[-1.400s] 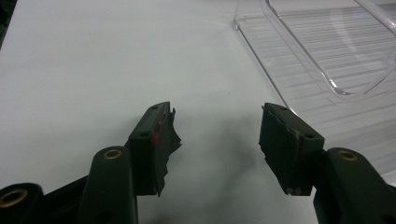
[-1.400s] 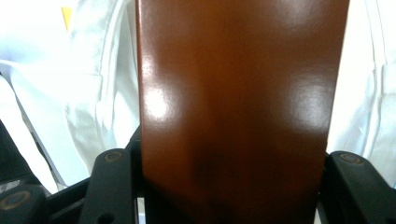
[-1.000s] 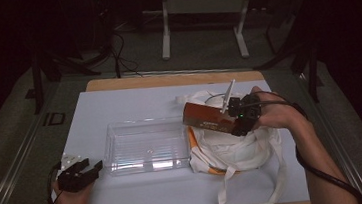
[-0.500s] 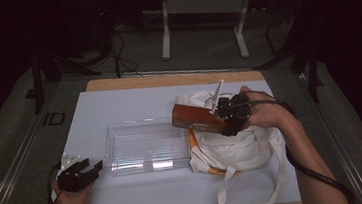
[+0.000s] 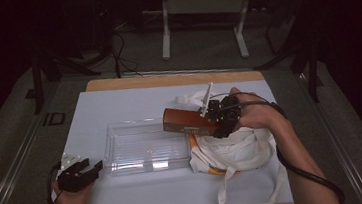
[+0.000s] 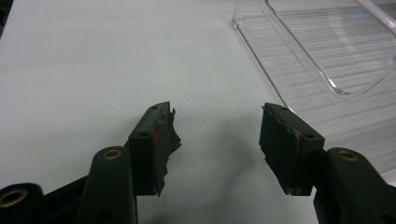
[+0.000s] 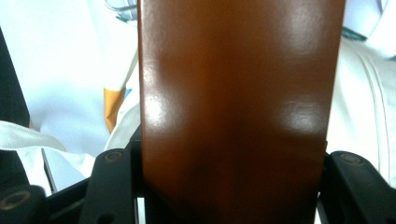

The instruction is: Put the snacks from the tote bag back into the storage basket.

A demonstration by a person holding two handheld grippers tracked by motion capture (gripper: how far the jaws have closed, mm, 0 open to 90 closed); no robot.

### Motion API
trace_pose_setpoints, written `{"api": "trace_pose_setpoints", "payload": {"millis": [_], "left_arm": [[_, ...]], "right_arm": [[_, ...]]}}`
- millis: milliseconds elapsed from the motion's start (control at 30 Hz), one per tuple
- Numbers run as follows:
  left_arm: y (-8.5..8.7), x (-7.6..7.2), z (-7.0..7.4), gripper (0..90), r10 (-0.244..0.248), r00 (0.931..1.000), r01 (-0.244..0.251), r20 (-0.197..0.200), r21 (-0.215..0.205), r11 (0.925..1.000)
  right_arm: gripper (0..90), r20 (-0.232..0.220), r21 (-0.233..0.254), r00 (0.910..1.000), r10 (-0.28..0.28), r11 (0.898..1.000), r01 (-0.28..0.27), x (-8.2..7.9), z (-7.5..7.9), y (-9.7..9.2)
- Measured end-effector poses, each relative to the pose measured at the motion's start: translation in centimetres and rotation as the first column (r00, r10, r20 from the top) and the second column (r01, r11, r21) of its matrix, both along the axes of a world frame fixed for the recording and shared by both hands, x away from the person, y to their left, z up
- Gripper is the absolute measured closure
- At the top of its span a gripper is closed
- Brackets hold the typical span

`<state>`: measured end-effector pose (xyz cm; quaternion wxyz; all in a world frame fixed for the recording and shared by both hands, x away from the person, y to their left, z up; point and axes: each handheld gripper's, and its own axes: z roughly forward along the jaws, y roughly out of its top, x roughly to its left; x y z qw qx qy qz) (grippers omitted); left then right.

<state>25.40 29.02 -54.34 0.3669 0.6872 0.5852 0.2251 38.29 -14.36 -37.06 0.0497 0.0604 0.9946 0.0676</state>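
Note:
My right gripper (image 5: pixel 210 123) is shut on a long brown box (image 5: pixel 187 121), held level above the left part of a white cloth tote bag (image 5: pixel 234 149). In the right gripper view the brown box (image 7: pixel 238 102) runs up between both jaws, glossy and close. The box's free end reaches over the right end of a clear plastic tray (image 5: pixel 143 147). My left gripper (image 5: pixel 86 170) rests at the front left of the white table cover, open with nothing between its jaws. The left gripper view shows its jaws (image 6: pixel 217 140) wide apart over the bare cover, with the clear tray (image 6: pixel 327 56) at the upper right.
The white cover (image 5: pixel 119 108) lies on a wooden table whose far edge (image 5: pixel 167 79) shows. The bag's orange-trimmed handles (image 5: pixel 250 190) hang over the front edge. Beyond the table stand a metal frame (image 5: pixel 200 9) and cables on a dark floor.
My right gripper has carried the brown box leftward, from above the bag toward the tray's right end. My left gripper has stayed in place.

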Motion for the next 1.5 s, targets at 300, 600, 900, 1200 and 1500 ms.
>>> {"api": "trace_pose_setpoints", "payload": {"millis": [300, 600, 900, 1200, 1500], "left_arm": [[0.0, 0.0, 0.0, 44.1, 0.0, 1.0, 0.0, 0.001, 0.0, 1.0], [0.0, 0.0, 0.0, 44.1, 0.001, 1.0, -0.001, 0.001, 0.0, 1.0], [0.0, 0.0, 0.0, 44.1, 0.001, 1.0, -0.001, 0.001, -0.002, 1.0], [0.0, 0.0, 0.0, 44.1, 0.001, 1.0, -0.001, 0.002, 0.0, 1.0], [0.0, 0.0, 0.0, 44.1, 0.001, 1.0, -0.001, 0.001, -0.003, 1.0]], "right_arm": [[43.1, -0.006, 0.004, 0.9993, 0.036, 0.999, -0.036, -0.4, -0.3, 1.5], [43.1, -0.008, 0.012, 0.9982, 0.059, 0.998, -0.059, -0.6, -0.5, 2.7], [43.0, -0.014, 0.014, 0.9957, 0.091, 0.996, -0.091, -0.8, -0.9, 4.4], [43.1, -0.009, -0.001, 0.9917, 0.129, 0.992, -0.129, -1.1, -1.4, 5.8], [43.0, -0.014, -0.019, 0.9889, 0.148, 0.989, -0.148, -1.4, -2.1, 7.0]]}}
